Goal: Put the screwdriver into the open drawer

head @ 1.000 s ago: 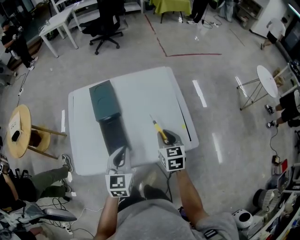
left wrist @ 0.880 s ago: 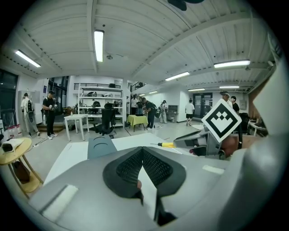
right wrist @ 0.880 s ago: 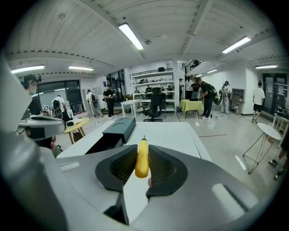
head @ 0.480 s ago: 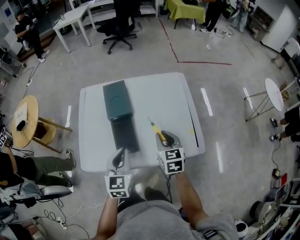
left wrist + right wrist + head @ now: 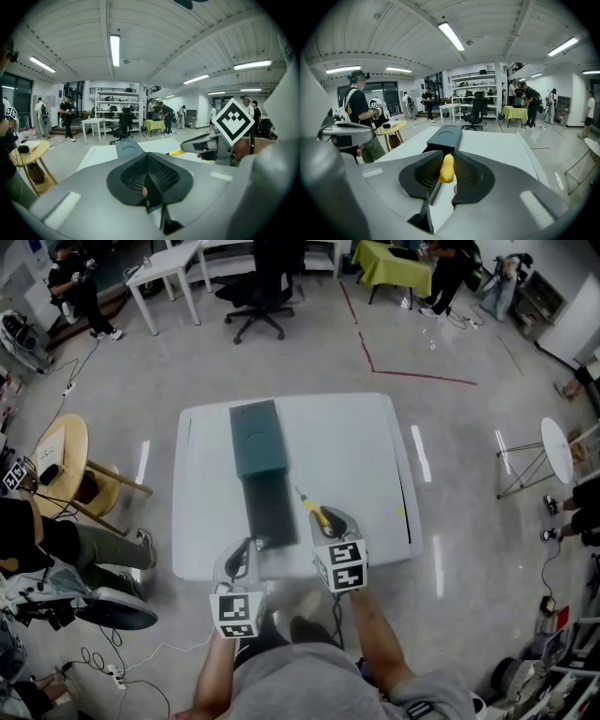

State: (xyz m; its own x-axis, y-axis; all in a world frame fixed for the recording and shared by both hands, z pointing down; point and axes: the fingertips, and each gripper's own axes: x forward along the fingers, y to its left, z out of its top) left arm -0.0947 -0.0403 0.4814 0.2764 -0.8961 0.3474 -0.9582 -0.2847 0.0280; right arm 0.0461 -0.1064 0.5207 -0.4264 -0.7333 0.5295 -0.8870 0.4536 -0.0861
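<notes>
The screwdriver (image 5: 312,505), yellow-handled with a thin shaft pointing away from me, is held by my right gripper (image 5: 330,519) above the white table (image 5: 347,442). In the right gripper view its handle (image 5: 447,168) is pinched between the pads. Just to its left lies the open drawer (image 5: 267,507), pulled toward me out of the dark green cabinet (image 5: 256,439). My left gripper (image 5: 246,545) hovers at the left corner of the drawer's front end, its pads (image 5: 140,171) together with nothing between them.
A round wooden stool (image 5: 58,460) and a seated person's legs (image 5: 84,545) are left of the table. An office chair (image 5: 258,296) and a white desk (image 5: 173,263) stand beyond it. A small round table (image 5: 558,451) stands at the right.
Both grippers have shifted left across the table. The screwdriver is now close beside the open drawer, and the left gripper has passed from the drawer front's right side to its left corner.
</notes>
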